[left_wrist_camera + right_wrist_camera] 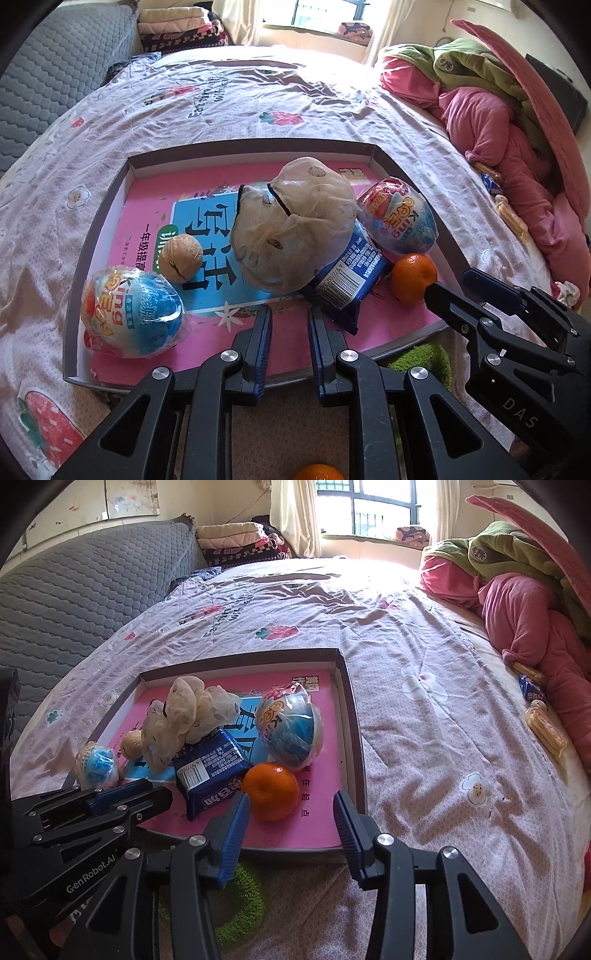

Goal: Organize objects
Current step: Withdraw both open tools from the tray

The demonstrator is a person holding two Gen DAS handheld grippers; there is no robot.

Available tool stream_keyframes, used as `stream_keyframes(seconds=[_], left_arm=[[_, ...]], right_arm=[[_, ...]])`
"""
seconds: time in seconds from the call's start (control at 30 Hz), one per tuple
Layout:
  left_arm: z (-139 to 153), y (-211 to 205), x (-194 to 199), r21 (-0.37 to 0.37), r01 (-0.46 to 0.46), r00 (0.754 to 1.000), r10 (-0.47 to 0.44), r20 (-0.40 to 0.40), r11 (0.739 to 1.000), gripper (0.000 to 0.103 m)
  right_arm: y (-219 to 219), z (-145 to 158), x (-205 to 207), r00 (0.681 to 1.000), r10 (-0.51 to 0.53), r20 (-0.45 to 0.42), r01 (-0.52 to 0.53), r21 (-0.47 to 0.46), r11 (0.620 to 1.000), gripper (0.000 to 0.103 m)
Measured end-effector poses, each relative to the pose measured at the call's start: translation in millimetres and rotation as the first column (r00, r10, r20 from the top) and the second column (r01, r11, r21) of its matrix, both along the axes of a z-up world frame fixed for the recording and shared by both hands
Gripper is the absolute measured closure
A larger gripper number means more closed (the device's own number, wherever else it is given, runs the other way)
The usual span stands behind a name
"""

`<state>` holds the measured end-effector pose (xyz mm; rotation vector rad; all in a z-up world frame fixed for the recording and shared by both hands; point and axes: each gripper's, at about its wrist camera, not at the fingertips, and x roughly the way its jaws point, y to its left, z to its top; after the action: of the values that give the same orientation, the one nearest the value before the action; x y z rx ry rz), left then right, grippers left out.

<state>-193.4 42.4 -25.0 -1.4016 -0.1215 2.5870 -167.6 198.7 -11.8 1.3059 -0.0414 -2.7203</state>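
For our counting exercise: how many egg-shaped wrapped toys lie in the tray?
2: one egg at the tray's near-left corner, the other egg on the right, behind the orange. None seems hidden.

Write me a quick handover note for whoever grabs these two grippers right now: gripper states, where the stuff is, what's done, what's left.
Left gripper: nearly shut, empty, over the tray's near edge.
Right gripper: open, empty, just in front of the tangerine.
In the shallow tray: that tangerine, blue snack packet, tied plastic bag lying on the packet, walnut, two wrapped toy eggs.
Still outside: a second tangerine near the grippers, green fuzzy ring on the bed, snack packs by the pink bedding.
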Motion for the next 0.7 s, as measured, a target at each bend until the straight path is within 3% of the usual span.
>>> stream_keyframes(seconds=[0.3,0.47,0.7], left_arm=[[9.3,-5.5,5.4,0.008,-0.012,1.000,0.012,-0.021,1.000,0.081],[16.6,-6.6,11.9,0.011,-0.015,0.999,0.015,-0.039,1.000,0.068],[26.6,-10.2,19.3,0.004,-0.031,0.998,0.032,-0.058,1.000,0.059]], right_arm=[[-6.9,9.3,6.0,1.000,0.008,-0.016,-0.008,0.005,1.000,0.056],[-9.5,16.0,10.5,0.999,0.013,-0.030,-0.013,0.009,1.000,0.056],[-10.3,26.0,17.6,0.999,0.014,-0.052,-0.013,0.004,1.000,0.052]])
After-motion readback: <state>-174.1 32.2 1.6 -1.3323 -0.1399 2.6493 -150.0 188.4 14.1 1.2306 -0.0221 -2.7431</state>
